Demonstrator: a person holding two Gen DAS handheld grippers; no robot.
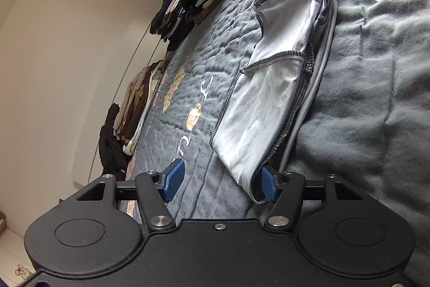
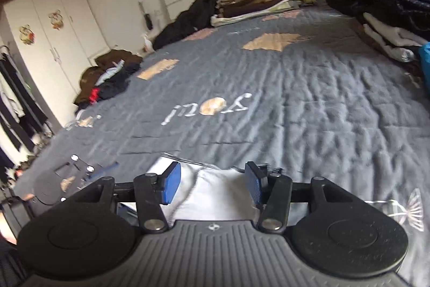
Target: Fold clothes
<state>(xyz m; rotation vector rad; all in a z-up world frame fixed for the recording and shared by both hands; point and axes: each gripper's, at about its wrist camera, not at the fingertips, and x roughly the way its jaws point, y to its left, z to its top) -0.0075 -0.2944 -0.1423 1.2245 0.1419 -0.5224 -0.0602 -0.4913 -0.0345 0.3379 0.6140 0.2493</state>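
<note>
Left tongs (image 1: 219, 180) standing open, one pad brushing hem of white shirt (image 1: 271, 88), folded on bed (image 1: 362, 98). Right tongs (image 2: 212, 183) hovering open above it, seemingly clear. Thin, limp, light fabric; gripping stitched hem corners looking best.

The only lettering is pale cursive script stitched on the grey quilt (image 2: 295, 98). In the right wrist view it lies at the centre, upside down, with a tan round patch (image 2: 213, 106) in the middle of the word; it cannot be read for certain. In the left wrist view the same script (image 1: 196, 114) lies sideways, toward seven o'clock of centre, equally unreadable.
</note>
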